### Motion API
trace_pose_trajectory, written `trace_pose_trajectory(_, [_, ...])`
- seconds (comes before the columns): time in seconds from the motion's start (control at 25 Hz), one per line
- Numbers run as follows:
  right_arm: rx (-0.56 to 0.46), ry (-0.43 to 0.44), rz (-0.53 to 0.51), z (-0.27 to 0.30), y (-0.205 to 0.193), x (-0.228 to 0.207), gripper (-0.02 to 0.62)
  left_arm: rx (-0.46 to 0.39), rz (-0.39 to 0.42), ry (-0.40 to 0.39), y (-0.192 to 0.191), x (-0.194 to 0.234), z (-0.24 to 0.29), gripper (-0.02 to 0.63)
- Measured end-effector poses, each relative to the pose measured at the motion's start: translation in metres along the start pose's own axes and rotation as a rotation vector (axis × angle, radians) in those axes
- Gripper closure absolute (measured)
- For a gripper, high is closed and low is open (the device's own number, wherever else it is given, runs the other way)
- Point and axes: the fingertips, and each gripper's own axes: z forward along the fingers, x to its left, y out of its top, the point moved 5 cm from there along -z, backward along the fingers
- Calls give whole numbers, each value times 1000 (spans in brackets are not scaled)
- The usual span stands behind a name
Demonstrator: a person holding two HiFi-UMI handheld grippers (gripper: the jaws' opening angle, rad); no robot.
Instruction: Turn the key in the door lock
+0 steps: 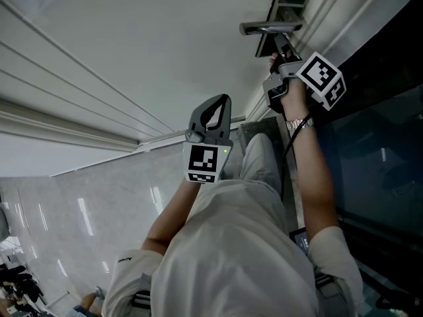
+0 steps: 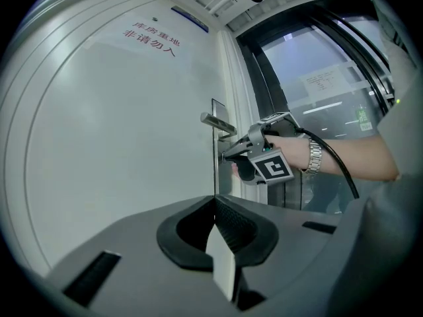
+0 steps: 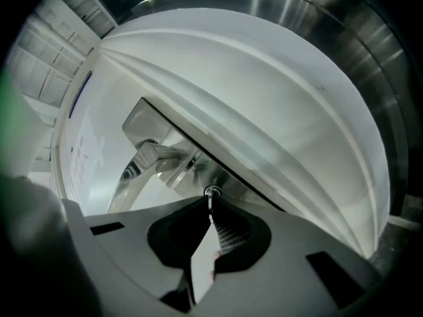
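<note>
A person stands at a white door [image 1: 132, 51]; the right gripper [image 1: 273, 58] reaches level to the metal lock plate [image 3: 198, 172], just under the lever door handle [image 1: 271, 26]; in the right gripper view its jaws are clenched on the small metal key [image 3: 211, 193], which sits in the lock against the plate; the handle and plate run slantwise across that view; a wristwatch [image 1: 299, 124] shows on the right wrist; the left gripper [image 1: 221, 100] hangs well back from the door, pointing level toward it, jaws pressed together with nothing between them; a red-lettered sign [image 2: 151, 37] is high on the door.
</note>
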Motion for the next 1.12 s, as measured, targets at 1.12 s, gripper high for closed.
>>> trace_pose_trajectory(1.12, [-25,98,407,3,-2,-13,583,7,-7,-9,-6,5,1,597])
